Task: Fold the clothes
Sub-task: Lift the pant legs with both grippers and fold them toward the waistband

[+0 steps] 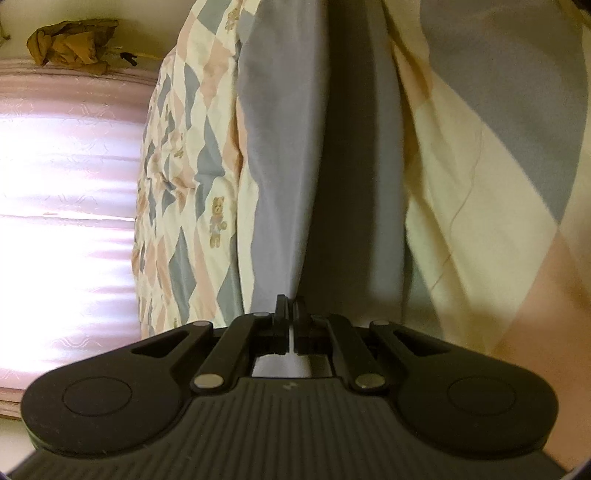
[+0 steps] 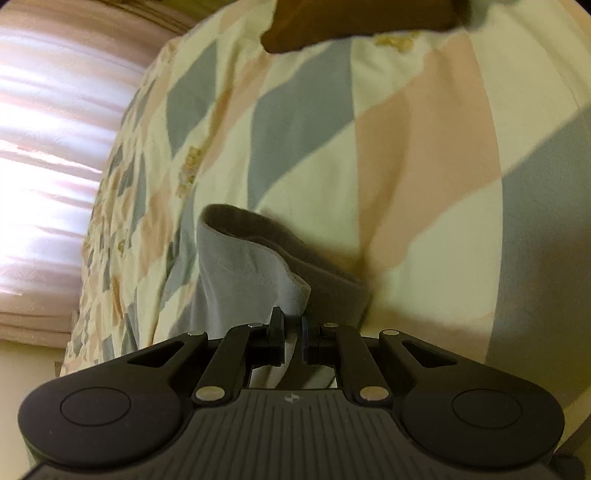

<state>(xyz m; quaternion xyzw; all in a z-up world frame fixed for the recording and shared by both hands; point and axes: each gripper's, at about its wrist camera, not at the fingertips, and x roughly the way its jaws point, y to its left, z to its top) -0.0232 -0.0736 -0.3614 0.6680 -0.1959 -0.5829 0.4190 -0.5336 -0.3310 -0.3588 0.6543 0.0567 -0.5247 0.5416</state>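
1. Grey-lilac cloth garment (image 1: 284,155): in the left wrist view it runs as a long strip from the near fingertips to the far edge of the frame, lying against the quilt, with a dark fold along its right side. In the right wrist view a hemmed end of the same kind of cloth (image 2: 243,266) stands up just beyond the fingertips, its brownish-grey inner face curling open.
2. Left hand-held gripper (image 1: 291,306): black, jaws drawn narrow, pinching the near end of the garment; pale cloth shows through the slot behind the fingertips.
3. Right hand-held gripper (image 2: 293,321): black, jaws narrow, clamped on the near edge of the hemmed cloth; a strip of cloth passes between them.
4. Quilt (image 1: 480,166): diamond patchwork in cream, pink and blue-grey, filling most of both views; small teddy-bear prints (image 1: 218,221) on the cream patches. It lies under and on both sides of the garment.
5. Curtain (image 1: 66,192): pinkish, pleated, brightly backlit, at the left of both views beyond the edge of the quilt.
6. Crumpled ochre-brown fabric (image 1: 70,44): far left in the left wrist view, above the curtain; what it is cannot be told.
7. Dark brown blurred shape (image 2: 354,22): far top of the right wrist view, over the quilt; unidentifiable.
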